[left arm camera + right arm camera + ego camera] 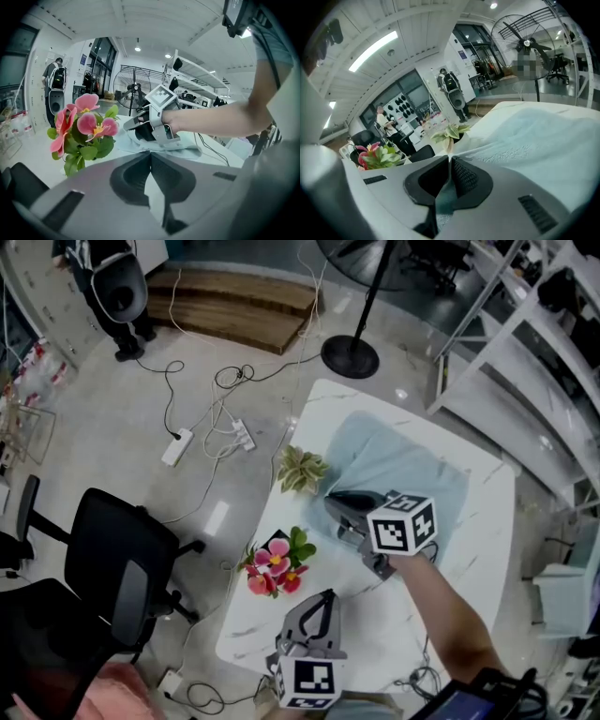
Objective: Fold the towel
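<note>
Head view: a white marble-patterned table [267,620] carries a light blue towel [412,470], spread loosely and rumpled over its far half. The right gripper [335,503] is down at the towel's near-left edge, its marker cube uppermost. The left gripper [323,601] sits over bare tabletop at the near edge, well apart from the towel. A bunch of pink artificial flowers with green leaves [275,563] stands between the two grippers at the table's left side. A small green-and-cream leafy plant [302,468] stands just beside the towel's left edge. Left gripper view: the jaws of the left gripper [150,153] are pressed fully together with nothing between them. Beyond them lie the flowers [82,126], the towel [157,144] and the right gripper [133,123] resting on the cloth. Right gripper view: the jaws of the right gripper [450,160] are nearly together and clamp a fold of the towel [534,136], with blue fabric showing in the gap between the pads. The leafy plant [450,133] stands just ahead.
</note>
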`<action>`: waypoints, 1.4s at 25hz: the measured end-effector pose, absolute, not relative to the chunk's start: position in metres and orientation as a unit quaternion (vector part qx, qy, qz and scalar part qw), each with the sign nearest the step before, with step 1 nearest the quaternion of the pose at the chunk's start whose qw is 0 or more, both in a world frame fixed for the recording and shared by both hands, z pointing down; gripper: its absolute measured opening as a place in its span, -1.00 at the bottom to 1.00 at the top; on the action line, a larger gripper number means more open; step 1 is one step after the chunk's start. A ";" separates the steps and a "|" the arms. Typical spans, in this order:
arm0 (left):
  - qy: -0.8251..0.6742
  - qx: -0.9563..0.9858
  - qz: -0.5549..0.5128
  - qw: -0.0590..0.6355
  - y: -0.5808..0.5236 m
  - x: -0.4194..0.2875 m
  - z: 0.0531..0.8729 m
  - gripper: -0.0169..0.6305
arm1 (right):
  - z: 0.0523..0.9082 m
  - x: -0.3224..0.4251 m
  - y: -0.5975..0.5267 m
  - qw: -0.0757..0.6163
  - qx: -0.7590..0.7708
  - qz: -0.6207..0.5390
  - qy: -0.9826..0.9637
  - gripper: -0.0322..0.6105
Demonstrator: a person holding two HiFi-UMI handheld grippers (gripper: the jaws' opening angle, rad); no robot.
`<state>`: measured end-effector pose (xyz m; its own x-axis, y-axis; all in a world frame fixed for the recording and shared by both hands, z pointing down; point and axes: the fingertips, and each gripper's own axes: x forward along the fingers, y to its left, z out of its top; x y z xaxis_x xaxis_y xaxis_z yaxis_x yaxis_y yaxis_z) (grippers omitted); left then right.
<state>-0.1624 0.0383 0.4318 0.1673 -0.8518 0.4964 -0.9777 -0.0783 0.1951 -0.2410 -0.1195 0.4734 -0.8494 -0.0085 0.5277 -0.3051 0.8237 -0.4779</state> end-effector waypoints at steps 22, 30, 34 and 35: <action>-0.628 0.728 0.137 0.237 0.027 -0.137 0.430 -0.92 | 0.449 -0.225 -0.080 0.293 0.012 0.219 -0.931 -0.28; -0.602 0.752 0.147 0.223 -0.002 -0.090 0.425 -0.92 | 0.436 -0.111 -0.130 0.278 0.113 0.209 -0.931 -0.37; -0.590 0.761 0.143 0.228 -0.029 -0.059 0.428 -0.92 | 0.449 -0.036 -0.160 0.287 0.183 0.203 -0.918 -0.52; -0.588 0.763 0.142 0.229 -0.037 -0.051 0.430 -0.92 | 0.454 -0.023 -0.163 0.296 0.191 0.196 -0.915 -0.56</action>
